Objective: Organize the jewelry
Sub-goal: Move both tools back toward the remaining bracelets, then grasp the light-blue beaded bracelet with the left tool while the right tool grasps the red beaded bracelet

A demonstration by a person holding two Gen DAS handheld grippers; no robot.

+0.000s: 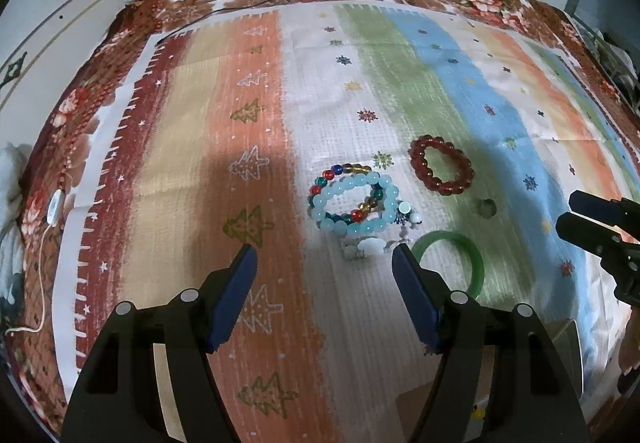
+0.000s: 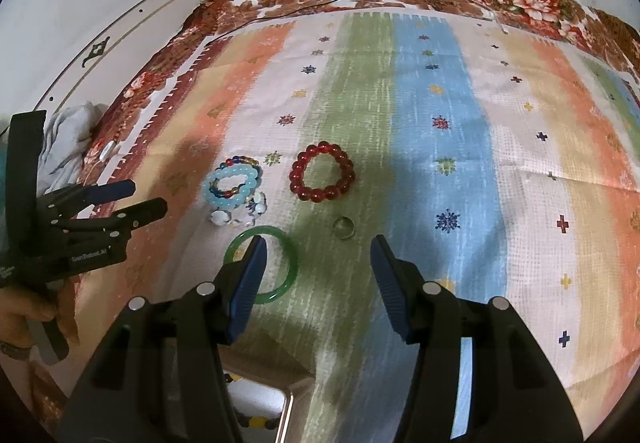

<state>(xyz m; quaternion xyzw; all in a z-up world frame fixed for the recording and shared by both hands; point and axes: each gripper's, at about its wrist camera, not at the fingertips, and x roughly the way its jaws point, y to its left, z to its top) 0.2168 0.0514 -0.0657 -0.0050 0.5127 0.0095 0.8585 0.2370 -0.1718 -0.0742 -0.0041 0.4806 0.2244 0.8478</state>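
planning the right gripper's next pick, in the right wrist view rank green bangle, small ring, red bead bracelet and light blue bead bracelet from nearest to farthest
1. green bangle, under the left finger
2. small ring, just ahead between the fingers; near the bangle's rank
3. red bead bracelet, farther ahead
4. light blue bead bracelet, far left, on the cluster

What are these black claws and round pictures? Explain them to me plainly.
Each picture comes from a fisheye camera mounted on a hand-held two-finger gripper, looking forward along its fingers. A person holds one in each hand. The left gripper and the right gripper both stand open and hold nothing. Below them lies a striped, patterned cloth with jewelry on it: a dark red beaded bracelet, a pale blue beaded bracelet lying over a multicoloured beaded bracelet, a smooth green bangle, a small greenish ring and a cluster of white beads.
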